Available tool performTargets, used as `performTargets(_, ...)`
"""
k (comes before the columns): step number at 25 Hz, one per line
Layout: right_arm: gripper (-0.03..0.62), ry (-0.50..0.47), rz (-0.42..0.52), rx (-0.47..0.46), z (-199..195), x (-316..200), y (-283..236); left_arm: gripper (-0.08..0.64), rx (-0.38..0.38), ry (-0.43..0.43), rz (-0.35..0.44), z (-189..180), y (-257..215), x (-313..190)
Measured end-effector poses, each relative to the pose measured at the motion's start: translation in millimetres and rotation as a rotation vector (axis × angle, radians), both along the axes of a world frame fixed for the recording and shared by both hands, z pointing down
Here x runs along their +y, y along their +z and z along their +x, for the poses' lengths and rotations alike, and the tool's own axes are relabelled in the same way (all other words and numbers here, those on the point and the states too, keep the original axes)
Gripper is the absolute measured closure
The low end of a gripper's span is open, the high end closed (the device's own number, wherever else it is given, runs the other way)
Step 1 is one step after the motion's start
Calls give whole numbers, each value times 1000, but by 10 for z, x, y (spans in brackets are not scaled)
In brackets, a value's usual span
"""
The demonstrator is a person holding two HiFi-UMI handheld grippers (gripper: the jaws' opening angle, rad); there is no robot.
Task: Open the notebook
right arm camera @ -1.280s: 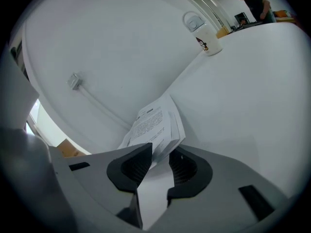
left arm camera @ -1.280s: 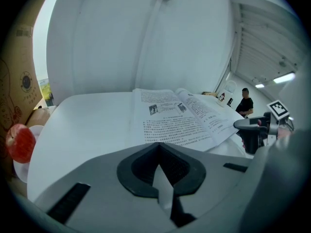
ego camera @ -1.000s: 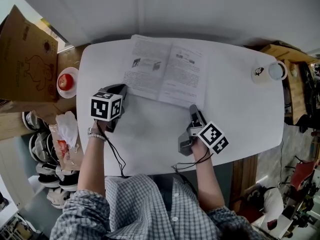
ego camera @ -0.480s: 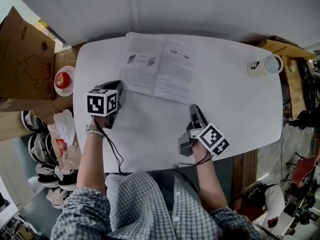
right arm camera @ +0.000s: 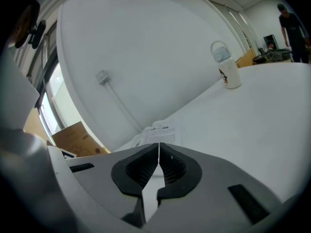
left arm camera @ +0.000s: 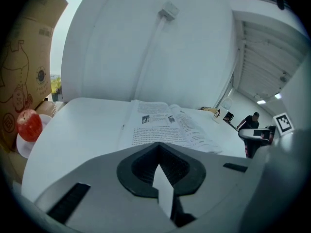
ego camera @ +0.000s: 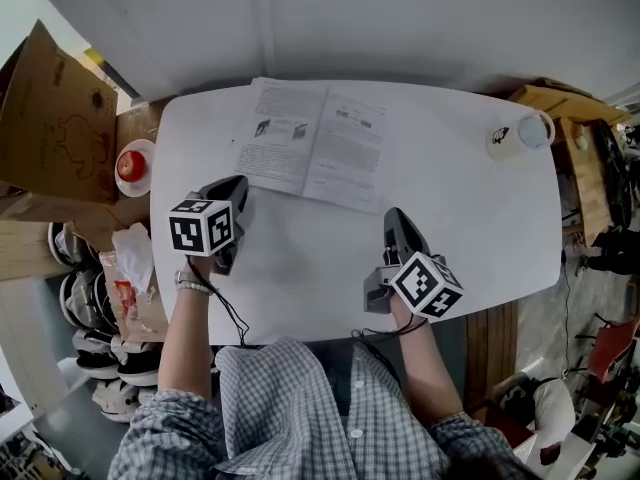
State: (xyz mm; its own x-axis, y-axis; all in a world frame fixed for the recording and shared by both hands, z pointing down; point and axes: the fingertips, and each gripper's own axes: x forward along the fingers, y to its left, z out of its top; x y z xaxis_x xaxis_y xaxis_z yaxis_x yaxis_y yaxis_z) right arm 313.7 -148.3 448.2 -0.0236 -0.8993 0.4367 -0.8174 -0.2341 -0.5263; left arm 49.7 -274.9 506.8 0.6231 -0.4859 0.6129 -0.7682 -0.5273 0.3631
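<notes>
Task state, judged: the notebook (ego camera: 312,144) already lies open, two printed pages face up, so the opening looks done.

Position: the notebook sits on the far left-centre part of the white surface (ego camera: 480,218). Its spine runs away from the person, slightly tilted in the head view. The spread is wider across than deep.

Left hand-held gripper (ego camera: 238,182): clenched, tips meeting, nothing between them. It is held off the surface and points toward the near-left corner of the left page. In its own view (left arm camera: 158,145) the notebook lies straight ahead, apart from the jaws.

Right hand-held gripper (ego camera: 392,214): its jaws have just been closing and now meet on nothing (right arm camera: 159,144). It points at the near-right corner of the right page. No contact with the paper shows.

Key relation: the notebook lies ahead of both tools, one at each near corner. Neither is clearly the nearer in the head view. Any further page turn would start from a near corner and sweep across the spine.

Surroundings: a mug (ego camera: 518,136) stands well apart at the far right. An apple (ego camera: 129,164) on a plate sits beside the surface's left end.
</notes>
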Motion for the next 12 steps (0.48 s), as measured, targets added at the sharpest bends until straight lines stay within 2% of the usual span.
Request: performTargets(12,571,-191,114,236,-126,-14,-544,552,68,109,175,428,-806,376)
